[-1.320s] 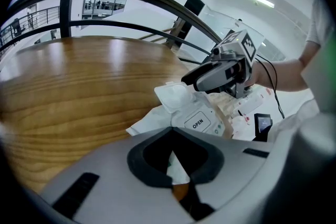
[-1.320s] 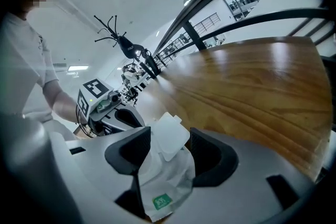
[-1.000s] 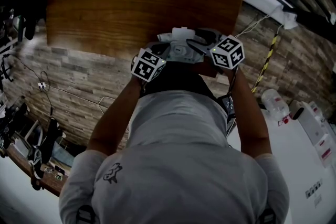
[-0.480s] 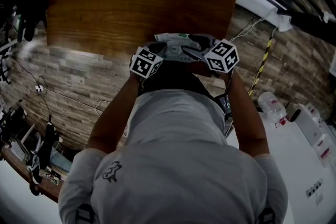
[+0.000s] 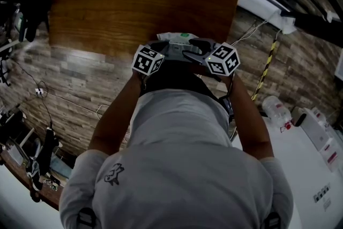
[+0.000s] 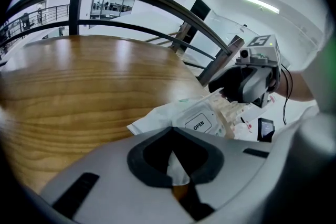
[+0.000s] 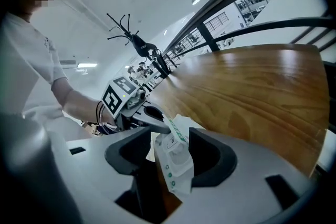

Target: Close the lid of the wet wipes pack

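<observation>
Left gripper [image 6: 176,165]: jaws pinched tight on white corner of wet wipes pack [image 6: 167,116]. Right gripper [image 7: 173,162]: jaws clamped on other end, pack edge-on between them. Just ahead of left jaws: lid flap [image 6: 198,124] marked OPEN, looks nearly flat. Wooden table [image 6: 79,92] spreads beyond. Step, I think: steadying pack. Next likely: free one gripper, press flap down firmly.

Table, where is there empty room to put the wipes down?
The wooden table is bare all across its far and left stretches, beyond the wet wipes pack. It is crowded only at the near edge, where the left gripper and right gripper both grip the pack.
</observation>
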{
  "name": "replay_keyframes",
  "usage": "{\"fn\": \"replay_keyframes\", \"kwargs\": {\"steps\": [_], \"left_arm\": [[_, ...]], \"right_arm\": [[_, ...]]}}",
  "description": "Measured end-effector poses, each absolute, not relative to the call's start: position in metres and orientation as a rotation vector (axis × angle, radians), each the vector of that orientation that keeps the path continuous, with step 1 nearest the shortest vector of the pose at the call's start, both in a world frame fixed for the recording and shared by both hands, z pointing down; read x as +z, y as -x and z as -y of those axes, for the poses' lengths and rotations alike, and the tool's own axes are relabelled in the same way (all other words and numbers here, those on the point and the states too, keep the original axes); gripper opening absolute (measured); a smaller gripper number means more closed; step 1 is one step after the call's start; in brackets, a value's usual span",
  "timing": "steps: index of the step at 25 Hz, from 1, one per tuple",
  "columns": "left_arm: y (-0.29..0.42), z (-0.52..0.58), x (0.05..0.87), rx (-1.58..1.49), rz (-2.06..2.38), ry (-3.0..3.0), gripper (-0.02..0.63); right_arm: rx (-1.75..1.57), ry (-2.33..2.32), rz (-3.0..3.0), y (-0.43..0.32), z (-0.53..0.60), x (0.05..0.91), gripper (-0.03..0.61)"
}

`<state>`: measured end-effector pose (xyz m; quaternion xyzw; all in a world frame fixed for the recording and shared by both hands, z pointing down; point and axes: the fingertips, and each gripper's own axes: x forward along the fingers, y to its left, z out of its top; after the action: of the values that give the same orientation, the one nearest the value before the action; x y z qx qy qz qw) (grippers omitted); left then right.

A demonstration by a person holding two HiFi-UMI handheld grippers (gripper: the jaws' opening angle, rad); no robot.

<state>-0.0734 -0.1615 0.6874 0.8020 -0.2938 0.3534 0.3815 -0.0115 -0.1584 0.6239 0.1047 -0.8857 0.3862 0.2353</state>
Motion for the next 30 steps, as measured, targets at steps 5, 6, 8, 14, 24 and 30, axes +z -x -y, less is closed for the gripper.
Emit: {"fn": "replay_keyframes", "kwargs": {"steps": [5,6,8,14,24,30], "left_arm": [[0.074,0.162,0.687,0.884,0.758,-2.046,0.014],[0.074,0.162,0.687,0.881,0.759,-2.044,0.014],[0.074,0.161,0.687,0.876,0.764,-2.043,0.014],[0.074,0.161,0.687,0.873,0.768,-2.048,0.014],[0.075,0.161,0.686,0.872,0.762,-2.043,0.013],[0.075,0.161,0.686,0.875,0.735,-2.044,0.014]], "right_arm": [[1.064,-0.285,2.413,0.012,0.148,0.628,0.216],[1.066,-0.286,2.409,0.012,0.146,0.629,0.216],[1.07,-0.294,2.402,0.012,0.143,0.631,0.216],[1.09,-0.342,2.36,0.008,0.137,0.641,0.216],[1.033,-0.498,2.254,0.012,0.135,0.659,0.216],[0.899,-0.58,2.178,0.017,0.137,0.669,0.216]]}}
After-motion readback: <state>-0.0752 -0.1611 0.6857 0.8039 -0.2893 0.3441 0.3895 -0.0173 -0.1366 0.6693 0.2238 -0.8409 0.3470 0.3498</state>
